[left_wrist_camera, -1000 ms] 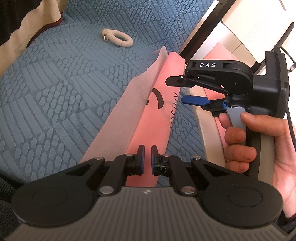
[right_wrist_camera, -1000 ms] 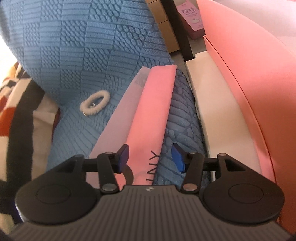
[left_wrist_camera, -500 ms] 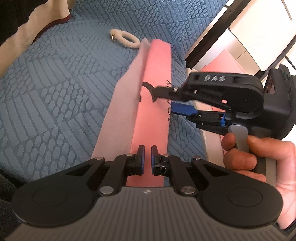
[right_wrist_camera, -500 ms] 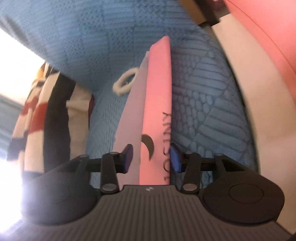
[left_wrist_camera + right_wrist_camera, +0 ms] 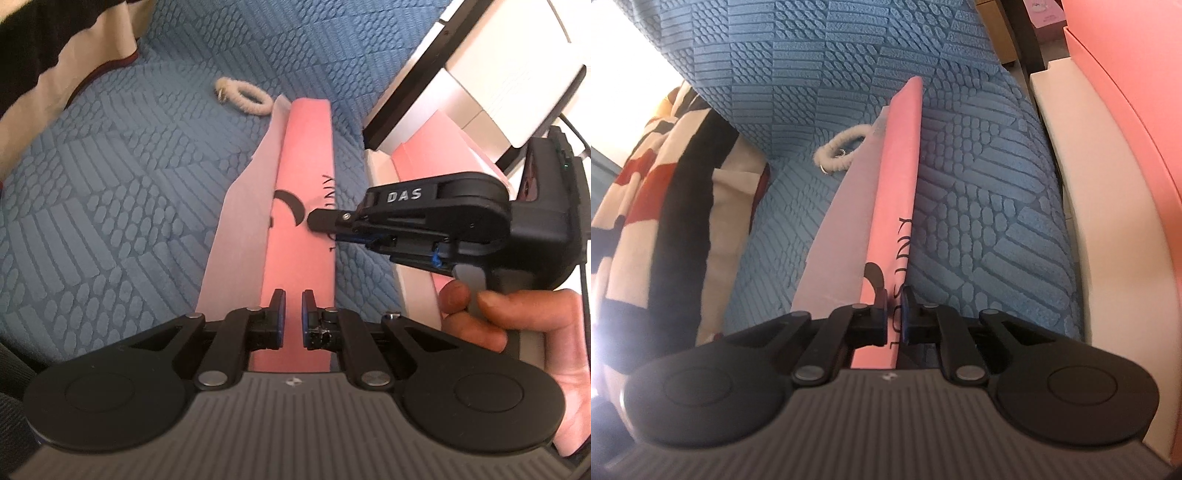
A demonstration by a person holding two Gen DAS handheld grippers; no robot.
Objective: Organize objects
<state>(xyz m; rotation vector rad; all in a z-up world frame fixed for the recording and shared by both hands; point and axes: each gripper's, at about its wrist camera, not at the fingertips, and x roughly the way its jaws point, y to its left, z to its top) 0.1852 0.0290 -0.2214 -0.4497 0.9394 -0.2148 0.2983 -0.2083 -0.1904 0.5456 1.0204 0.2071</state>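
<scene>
A flat pink package (image 5: 306,177) with black lettering and a pale paper sheet (image 5: 240,206) under its left side lies over the blue textured cover (image 5: 110,184). My left gripper (image 5: 292,314) is shut on the package's near end. My right gripper (image 5: 314,221) comes in from the right and is shut on the package's middle edge. In the right wrist view the package (image 5: 897,192) runs away from the shut right gripper (image 5: 894,317), edge-on and lifted. A white fuzzy hair tie (image 5: 243,96) lies beyond the package's far end; it also shows in the right wrist view (image 5: 838,151).
A pink-and-white box (image 5: 1108,184) lies to the right of the cover. A black frame and white panel (image 5: 480,74) stand at the far right. A striped cloth (image 5: 646,206) lies at the left.
My right gripper has moved onto the package's edge and shut on it. The package is now tilted edge-up in the right view. The left gripper kept its grip.
</scene>
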